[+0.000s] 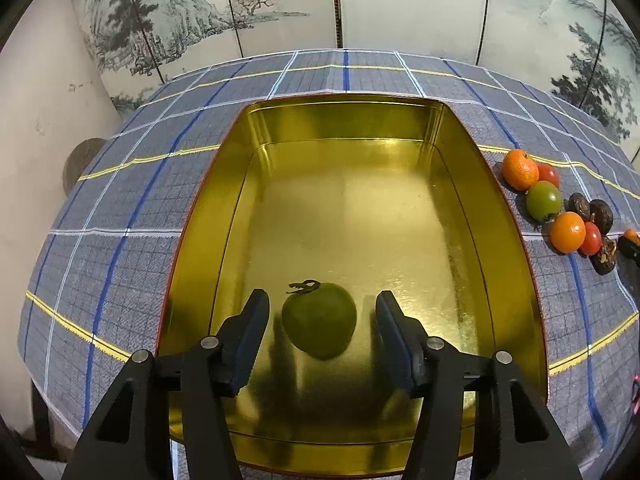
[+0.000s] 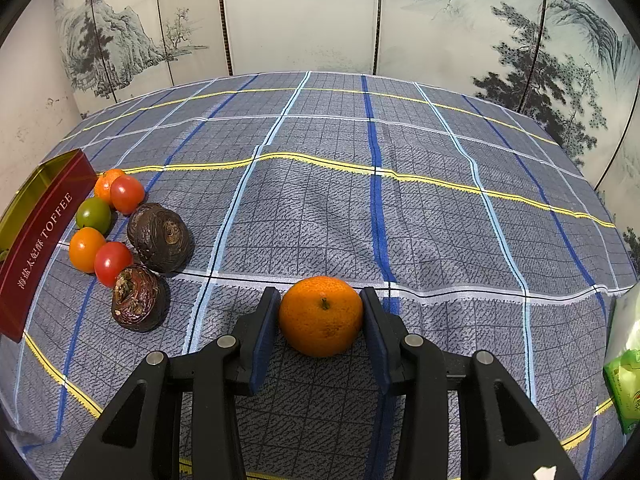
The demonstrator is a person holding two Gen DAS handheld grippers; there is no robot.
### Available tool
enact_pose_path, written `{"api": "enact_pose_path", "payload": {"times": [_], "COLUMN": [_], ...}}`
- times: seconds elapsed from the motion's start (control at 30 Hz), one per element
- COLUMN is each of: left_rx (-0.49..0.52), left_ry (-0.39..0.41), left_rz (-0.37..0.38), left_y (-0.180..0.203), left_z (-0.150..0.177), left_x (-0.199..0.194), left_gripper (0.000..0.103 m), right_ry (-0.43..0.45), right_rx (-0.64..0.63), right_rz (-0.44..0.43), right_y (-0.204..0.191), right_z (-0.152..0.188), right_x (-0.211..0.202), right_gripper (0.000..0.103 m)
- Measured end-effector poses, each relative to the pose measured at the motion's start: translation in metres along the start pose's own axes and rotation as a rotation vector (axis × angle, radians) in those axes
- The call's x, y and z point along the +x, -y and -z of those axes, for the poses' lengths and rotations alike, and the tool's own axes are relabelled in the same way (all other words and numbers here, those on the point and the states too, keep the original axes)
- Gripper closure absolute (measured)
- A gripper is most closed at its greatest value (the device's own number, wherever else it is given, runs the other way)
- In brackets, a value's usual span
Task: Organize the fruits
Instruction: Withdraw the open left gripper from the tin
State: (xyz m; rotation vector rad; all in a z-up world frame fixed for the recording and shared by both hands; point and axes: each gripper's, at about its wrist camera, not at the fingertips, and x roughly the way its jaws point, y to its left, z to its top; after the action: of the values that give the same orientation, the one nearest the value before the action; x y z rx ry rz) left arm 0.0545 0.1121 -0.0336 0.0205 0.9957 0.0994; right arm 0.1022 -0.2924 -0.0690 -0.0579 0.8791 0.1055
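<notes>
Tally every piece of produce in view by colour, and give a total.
Orange: 3
Red: 2
Green: 2
Dark brown: 2
Total: 9

Green packet [image 2: 624,376] — cut off at edge.

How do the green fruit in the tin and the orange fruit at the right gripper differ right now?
The green fruit lies inside the gold tin; the orange fruit is outside it, over the checked cloth. The left gripper stands open with gaps beside the green fruit; the right gripper presses both pads on the orange fruit. Both are round and stemmed.
</notes>
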Motion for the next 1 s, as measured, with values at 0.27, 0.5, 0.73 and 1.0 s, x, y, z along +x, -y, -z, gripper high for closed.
{"api": "enact_pose_path", "payload": {"times": [0.27, 0.5, 0.73, 1.0], "left_rx": [-0.011, -0.021, -0.023, -0.038], "left_ry": [0.029, 0.050, 0.071, 0.085], "left_rz": [0.004, -0.004, 0.000, -0.006], "left_y": [0.000, 0.000, 0.002, -0.001], "left_z": [0.001, 0.004, 0.007, 0.011], "left_x": [-0.008, -0.015, -0.019, -0.025], "left_gripper": [0.037, 0.029, 0.023, 0.021], "right_ry": [0.000, -0.002, -0.015, 0.016], "right_rx": [0.000, 0.001, -0.001, 0.008], "right_rz": [0.000, 0.000, 0.000, -0.002], "right_y": [0.000, 0.000, -0.001, -0.005], "right_z": [0.000, 0.000, -0.001, -0.009], "right_x": [0.000, 0.000, -0.001, -0.016], "right_gripper": [0.064, 0.066, 0.068, 0.068]}}
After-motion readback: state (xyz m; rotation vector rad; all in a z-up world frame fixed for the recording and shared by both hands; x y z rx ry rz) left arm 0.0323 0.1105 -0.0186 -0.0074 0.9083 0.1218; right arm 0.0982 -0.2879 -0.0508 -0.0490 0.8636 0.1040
